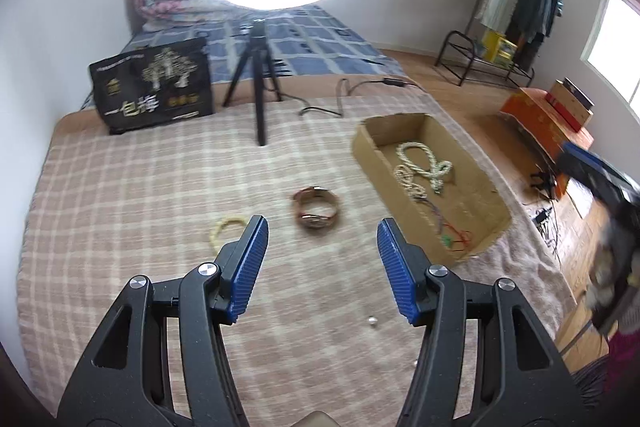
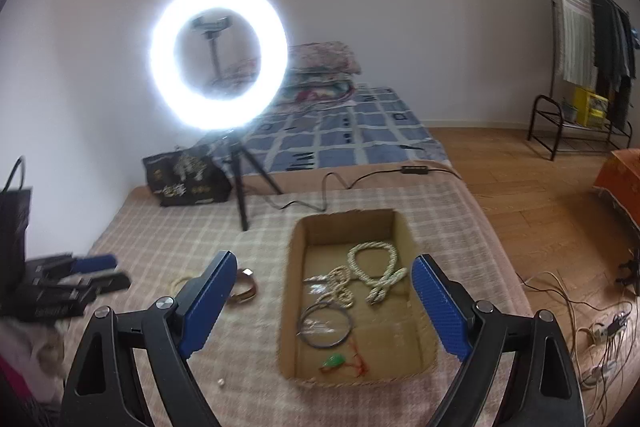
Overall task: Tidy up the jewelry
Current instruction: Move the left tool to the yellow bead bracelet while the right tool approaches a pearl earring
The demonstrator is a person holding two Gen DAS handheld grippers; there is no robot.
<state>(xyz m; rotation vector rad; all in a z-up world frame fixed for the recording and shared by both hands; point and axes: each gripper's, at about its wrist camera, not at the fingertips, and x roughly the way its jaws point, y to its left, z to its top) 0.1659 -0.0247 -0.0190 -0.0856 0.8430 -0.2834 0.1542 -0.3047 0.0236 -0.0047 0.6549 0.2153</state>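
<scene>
Left wrist view: my left gripper [image 1: 322, 233] hung above the checked blanket [image 1: 140, 187], its blue pads [image 1: 250, 265] spread wide with nothing between them. Just ahead of the fingertips, the brown leather bracelet [image 1: 316, 211] lay on the blanket, and a pale yellow bangle [image 1: 226, 229] lay to its left, partly hidden behind the left pad. A small silver bead [image 1: 373, 321] sat on the blanket near the right finger. To the right of the bracelet stood the open cardboard box [image 1: 490, 223], holding two cream bead necklaces [image 1: 424, 163] and a tangle of red and green cord [image 1: 456, 239] toward its near end.

Right wrist view: my right gripper [image 2: 322, 285] was held over the near half of the cardboard box [image 2: 292, 307], its fingers likewise spread apart and empty. Inside the box I saw the cream bead necklaces [image 2: 372, 267], a thin dark metal bangle [image 2: 325, 327], a green pendant [image 2: 335, 361] on a red cord, and something small and silvery that I could not identify. The brown leather bracelet [image 2: 244, 287] lay on the blanket just left of the box, partly behind my left finger, with the yellow bangle [image 2: 180, 283] beyond it. The left gripper [image 2: 100, 273] appeared blurred at the left edge.

Background: a lit ring light [image 2: 218, 57] on a black tripod [image 2: 242, 183] stood at the far end of the blanket, beside a black printed bag [image 1: 154, 87].
</scene>
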